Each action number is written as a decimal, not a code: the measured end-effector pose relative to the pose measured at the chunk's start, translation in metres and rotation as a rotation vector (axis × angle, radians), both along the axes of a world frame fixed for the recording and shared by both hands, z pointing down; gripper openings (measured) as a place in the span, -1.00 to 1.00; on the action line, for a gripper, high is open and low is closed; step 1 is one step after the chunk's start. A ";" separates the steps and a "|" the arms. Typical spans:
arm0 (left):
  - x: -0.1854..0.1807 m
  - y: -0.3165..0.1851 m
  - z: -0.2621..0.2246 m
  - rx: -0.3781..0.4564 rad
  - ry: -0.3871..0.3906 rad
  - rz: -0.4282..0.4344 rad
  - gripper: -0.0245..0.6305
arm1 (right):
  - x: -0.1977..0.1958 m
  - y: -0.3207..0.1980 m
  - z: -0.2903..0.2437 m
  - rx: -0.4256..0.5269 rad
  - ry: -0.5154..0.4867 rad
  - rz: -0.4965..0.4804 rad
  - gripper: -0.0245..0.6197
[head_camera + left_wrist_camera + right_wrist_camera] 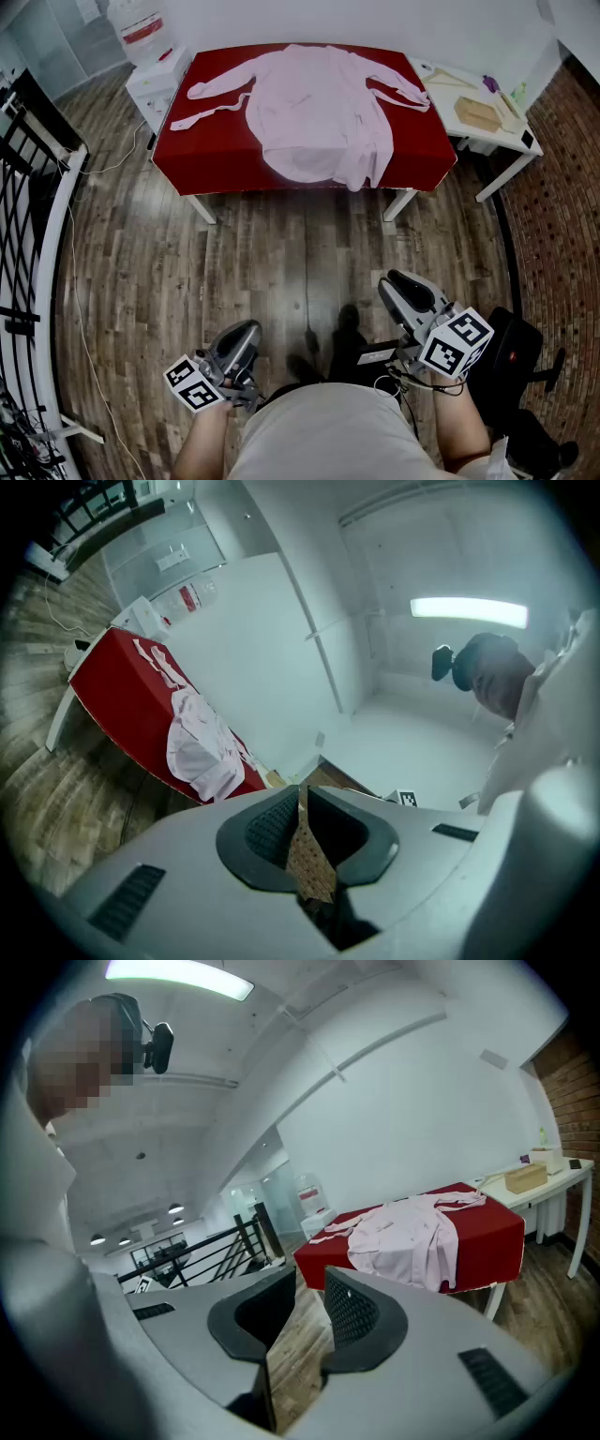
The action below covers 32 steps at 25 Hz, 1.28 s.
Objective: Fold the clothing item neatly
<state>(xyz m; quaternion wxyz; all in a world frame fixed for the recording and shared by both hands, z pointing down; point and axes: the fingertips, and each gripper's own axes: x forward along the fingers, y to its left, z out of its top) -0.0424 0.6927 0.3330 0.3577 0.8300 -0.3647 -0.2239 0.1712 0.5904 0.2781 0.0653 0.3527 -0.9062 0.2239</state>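
Spanning the red-covered rectangular table (216, 159), a pale pink long-sleeved shirt (314, 112) lies flat, collar toward the far wall, hem draping the near edge. Well apart from it, the left gripper (246, 332) has its jaws together, and the right gripper (399, 283) has them slightly apart, both empty.

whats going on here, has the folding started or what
Not yet. A person stands on the wood floor, well back from the red table, holding a gripper in each hand close to the body. The pink shirt lies spread out on the table, sleeves out to the sides and one edge hanging over the front, unfolded. Neither gripper touches it: the left gripper has its jaws together, the right gripper has its jaws apart, and both are empty.
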 end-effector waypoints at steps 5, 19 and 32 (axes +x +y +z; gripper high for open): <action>-0.006 -0.045 0.014 -0.027 -0.046 -0.027 -0.90 | 0.008 -0.046 0.013 -0.014 -0.006 0.014 -0.69; -0.013 -0.198 0.030 -0.158 -0.150 -0.199 -0.70 | -0.003 -0.219 0.039 -0.094 -0.058 -0.117 -0.69; -0.009 -0.286 0.041 -0.236 -0.365 -0.297 -0.56 | -0.011 -0.307 0.029 -0.108 -0.071 -0.232 -0.69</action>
